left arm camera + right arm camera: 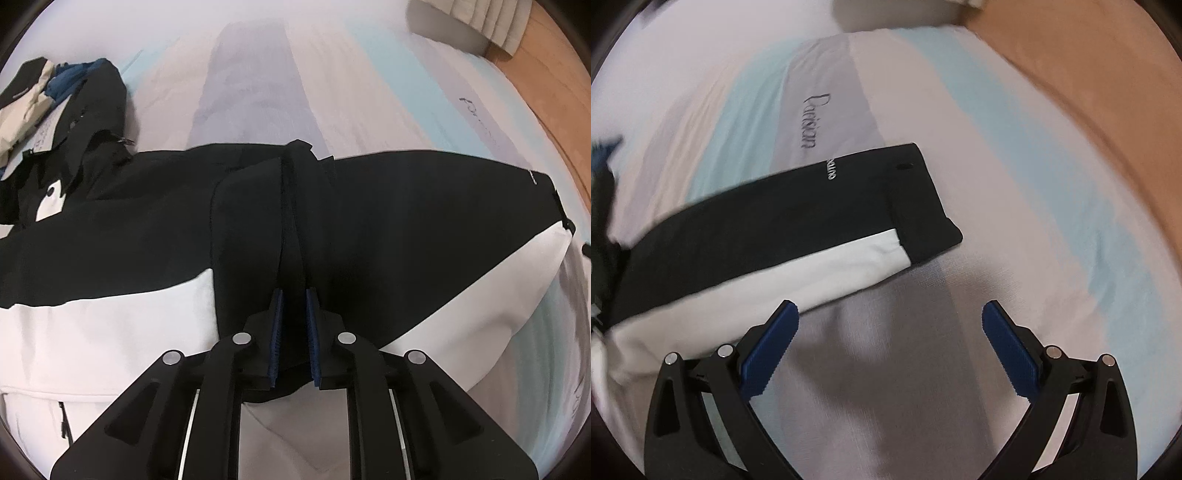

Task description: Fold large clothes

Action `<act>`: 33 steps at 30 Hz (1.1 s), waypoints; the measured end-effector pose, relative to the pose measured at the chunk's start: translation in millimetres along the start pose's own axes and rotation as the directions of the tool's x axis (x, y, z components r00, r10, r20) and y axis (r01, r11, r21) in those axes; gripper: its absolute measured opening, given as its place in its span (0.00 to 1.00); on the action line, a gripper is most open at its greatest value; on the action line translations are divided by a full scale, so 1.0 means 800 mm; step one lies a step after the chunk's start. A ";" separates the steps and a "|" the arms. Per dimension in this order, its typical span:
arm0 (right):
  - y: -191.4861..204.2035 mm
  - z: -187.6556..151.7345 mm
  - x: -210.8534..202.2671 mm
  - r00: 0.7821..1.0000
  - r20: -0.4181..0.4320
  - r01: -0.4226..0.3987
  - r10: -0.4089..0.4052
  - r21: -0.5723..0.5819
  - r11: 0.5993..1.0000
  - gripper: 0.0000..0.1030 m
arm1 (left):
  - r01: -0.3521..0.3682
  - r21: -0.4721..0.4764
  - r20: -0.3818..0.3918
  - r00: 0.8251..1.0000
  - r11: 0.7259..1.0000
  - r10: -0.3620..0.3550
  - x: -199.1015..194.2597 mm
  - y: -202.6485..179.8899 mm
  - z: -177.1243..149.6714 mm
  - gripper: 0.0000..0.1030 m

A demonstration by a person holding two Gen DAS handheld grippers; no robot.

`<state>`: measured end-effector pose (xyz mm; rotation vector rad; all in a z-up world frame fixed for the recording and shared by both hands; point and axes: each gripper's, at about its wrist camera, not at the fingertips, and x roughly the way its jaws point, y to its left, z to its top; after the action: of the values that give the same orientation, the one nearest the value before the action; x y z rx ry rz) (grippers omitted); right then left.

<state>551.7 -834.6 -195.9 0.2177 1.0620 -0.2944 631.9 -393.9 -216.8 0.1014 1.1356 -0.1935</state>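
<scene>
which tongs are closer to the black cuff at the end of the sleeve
Right. The right tongs hang open just short of the sleeve cuff, touching nothing. The left tongs are shut on the jacket's black middle fold, far from that cuff.

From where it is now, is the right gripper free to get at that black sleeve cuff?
Probably yes. The right gripper is open and empty over the striped sheet, and the sleeve cuff lies flat just ahead with nothing between them.
</scene>
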 end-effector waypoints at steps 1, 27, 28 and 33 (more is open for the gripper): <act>-0.009 0.003 0.003 1.000 -0.008 -0.023 0.023 0.024 0.999 0.93 | 0.009 -0.005 0.003 1.000 1.000 -0.009 0.000 -0.001 -0.001 0.13; -0.077 0.071 0.087 0.959 -0.153 -0.169 0.237 0.362 0.917 0.40 | 0.002 -0.104 0.056 0.998 0.995 0.004 -0.041 0.034 0.001 0.88; -0.081 0.070 0.086 0.958 -0.148 -0.172 0.244 0.383 0.907 0.36 | -0.002 -0.101 0.056 0.998 0.995 0.007 -0.041 0.036 -0.001 0.88; -0.087 0.068 0.082 0.956 -0.126 -0.194 0.266 0.414 0.890 0.19 | -0.032 -0.092 0.057 0.998 0.995 0.037 -0.045 0.044 -0.011 0.88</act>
<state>602.7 -925.8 -230.0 0.7460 1.1340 -0.2763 616.7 -353.8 -188.5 0.0345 1.0817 -0.1131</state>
